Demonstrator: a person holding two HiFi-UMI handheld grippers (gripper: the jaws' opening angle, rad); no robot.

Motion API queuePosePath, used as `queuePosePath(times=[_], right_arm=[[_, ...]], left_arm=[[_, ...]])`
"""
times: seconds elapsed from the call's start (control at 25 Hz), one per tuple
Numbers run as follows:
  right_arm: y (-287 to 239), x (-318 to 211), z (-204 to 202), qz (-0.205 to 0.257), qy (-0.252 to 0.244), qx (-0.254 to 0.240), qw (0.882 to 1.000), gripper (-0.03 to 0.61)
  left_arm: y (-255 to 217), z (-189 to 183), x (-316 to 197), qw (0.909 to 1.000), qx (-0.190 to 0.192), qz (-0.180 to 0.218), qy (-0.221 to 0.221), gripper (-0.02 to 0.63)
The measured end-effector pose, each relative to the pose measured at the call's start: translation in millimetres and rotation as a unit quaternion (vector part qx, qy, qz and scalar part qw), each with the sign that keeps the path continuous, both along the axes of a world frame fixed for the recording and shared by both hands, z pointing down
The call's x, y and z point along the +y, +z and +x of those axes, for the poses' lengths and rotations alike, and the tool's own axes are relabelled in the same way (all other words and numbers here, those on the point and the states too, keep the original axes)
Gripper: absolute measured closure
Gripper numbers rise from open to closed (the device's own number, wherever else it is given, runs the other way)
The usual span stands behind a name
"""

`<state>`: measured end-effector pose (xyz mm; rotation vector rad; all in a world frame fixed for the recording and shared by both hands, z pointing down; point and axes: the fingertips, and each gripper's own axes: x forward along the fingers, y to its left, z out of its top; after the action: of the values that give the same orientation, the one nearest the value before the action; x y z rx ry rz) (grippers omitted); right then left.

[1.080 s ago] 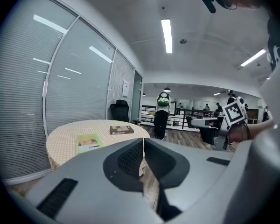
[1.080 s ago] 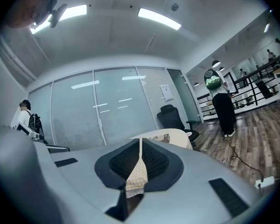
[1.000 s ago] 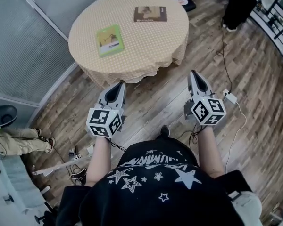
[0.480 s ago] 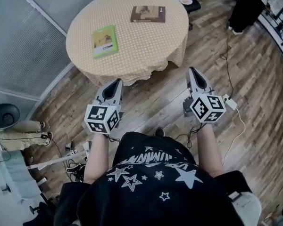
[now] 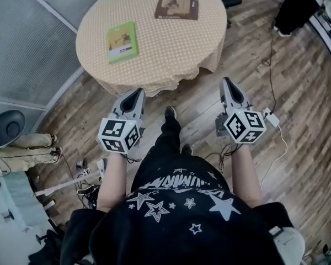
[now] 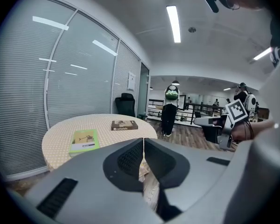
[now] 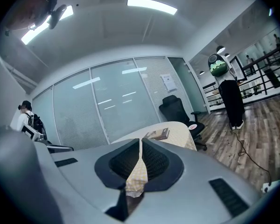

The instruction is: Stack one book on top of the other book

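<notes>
Green book (image 5: 122,42), brown book (image 5: 176,8) apart on table (image 5: 165,59), print illegible, left gripper (image 5: 137,91), right gripper (image 5: 227,81), fingers (image 6: 129,160) together

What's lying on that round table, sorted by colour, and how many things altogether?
Green book: 1
Brown book: 1
Total: 2

Black office chair (image 7: 176,110), power strip (image 5: 270,115)
</notes>
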<state>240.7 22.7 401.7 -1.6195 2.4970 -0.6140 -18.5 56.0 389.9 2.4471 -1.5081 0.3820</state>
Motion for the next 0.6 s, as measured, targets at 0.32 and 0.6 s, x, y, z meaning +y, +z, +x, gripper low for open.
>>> queuePosePath(times=[0.32,0.6], right_arm=[[-2,-47,15,0.001,0.041,0.014,0.999,0.545],[-8,-127,11,-0.003,0.057,0.021,0.998,0.545]], left_arm=[[13,7,-73,0.9994,0.025,0.003,0.026,0.598],[17,-4,-153,0.9989,0.035,-0.007,0.03,0.598]])
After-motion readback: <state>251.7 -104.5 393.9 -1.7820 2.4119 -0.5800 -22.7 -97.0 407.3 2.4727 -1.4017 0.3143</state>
